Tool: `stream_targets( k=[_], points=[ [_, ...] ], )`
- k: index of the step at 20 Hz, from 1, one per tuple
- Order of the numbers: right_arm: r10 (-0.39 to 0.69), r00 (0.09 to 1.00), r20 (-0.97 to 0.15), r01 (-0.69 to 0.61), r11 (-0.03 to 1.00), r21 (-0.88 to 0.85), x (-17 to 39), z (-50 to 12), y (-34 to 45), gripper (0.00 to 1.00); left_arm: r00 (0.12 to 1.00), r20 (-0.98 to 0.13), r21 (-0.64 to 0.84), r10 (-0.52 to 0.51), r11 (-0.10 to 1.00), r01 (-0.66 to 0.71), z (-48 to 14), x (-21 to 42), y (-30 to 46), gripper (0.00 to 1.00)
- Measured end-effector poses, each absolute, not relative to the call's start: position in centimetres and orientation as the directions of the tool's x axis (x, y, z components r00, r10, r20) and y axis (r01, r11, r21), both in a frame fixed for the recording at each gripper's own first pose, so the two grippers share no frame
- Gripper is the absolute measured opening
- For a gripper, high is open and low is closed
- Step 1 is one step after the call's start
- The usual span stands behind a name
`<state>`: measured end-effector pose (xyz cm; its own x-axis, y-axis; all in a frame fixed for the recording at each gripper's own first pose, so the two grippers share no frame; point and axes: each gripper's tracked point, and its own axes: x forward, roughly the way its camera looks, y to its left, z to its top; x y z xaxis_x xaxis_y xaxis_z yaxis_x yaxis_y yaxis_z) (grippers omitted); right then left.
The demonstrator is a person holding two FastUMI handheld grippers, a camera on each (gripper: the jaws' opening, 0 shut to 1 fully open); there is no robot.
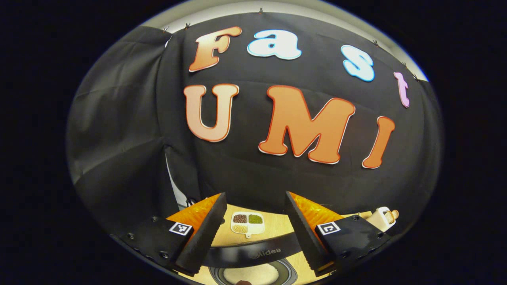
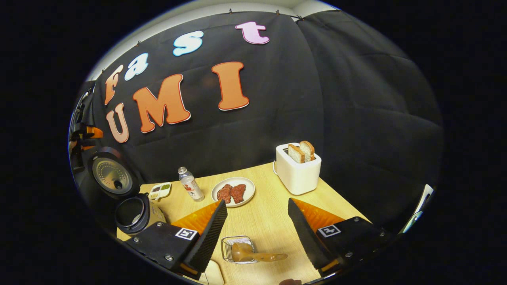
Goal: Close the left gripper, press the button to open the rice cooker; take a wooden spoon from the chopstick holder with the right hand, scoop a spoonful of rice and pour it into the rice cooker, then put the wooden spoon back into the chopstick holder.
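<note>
In your right gripper view, the rice cooker (image 2: 134, 213) sits at the table's left edge, its lid (image 2: 112, 176) raised upright behind the pot. Moving right, you pass a small divided dish (image 2: 159, 190), a bottle (image 2: 191, 184), a plate of meat (image 2: 233, 192), and a toaster (image 2: 298, 168) holding bread. Your right gripper (image 2: 256, 229) is spread wide and empty above the wire chopstick holder (image 2: 237, 249), where the wooden spoon (image 2: 253, 254) lies tilted. Your left gripper (image 1: 255, 229) is likewise spread, hovering above the cooker's open pot (image 1: 253, 273).
</note>
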<state>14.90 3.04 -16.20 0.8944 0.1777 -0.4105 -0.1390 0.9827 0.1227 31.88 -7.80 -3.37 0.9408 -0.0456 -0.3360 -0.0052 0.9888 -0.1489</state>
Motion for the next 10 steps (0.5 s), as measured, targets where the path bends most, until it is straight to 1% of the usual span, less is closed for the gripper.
stream_targets(
  k=[1, 3, 4, 7, 10],
  points=[
    [0.175, 0.897, -0.405, -0.137, 0.983, 0.121, 15.0, -15.8, 3.0, 0.95, 0.935, -0.351, -0.155, -0.048, 0.988, -0.007, -4.2, 31.8, -7.7, 0.97],
    [0.177, 0.903, -0.391, -0.143, 0.983, 0.114, 15.0, -14.9, 2.8, 0.95, 0.920, -0.388, -0.153, -0.047, 0.988, -0.015, -6.1, 30.9, -7.7, 0.99],
    [0.174, 0.905, -0.387, -0.144, 0.984, 0.104, 15.0, -14.5, 2.6, 0.95, 0.933, -0.354, -0.161, -0.061, 0.987, 0.003, -5.9, 30.2, -8.0, 0.99],
    [0.162, 0.915, -0.370, -0.137, 0.986, 0.093, 15.1, -13.3, 2.0, 0.95, 0.917, -0.383, -0.193, -0.110, 0.981, 0.037, -7.5, 27.7, -9.0, 1.00],
    [0.186, 0.916, -0.357, -0.147, 0.980, 0.132, 14.8, -12.3, 2.4, 0.95, 0.886, -0.433, -0.225, -0.164, 0.972, 0.070, -9.9, 24.6, -10.4, 1.00]
  ],
)
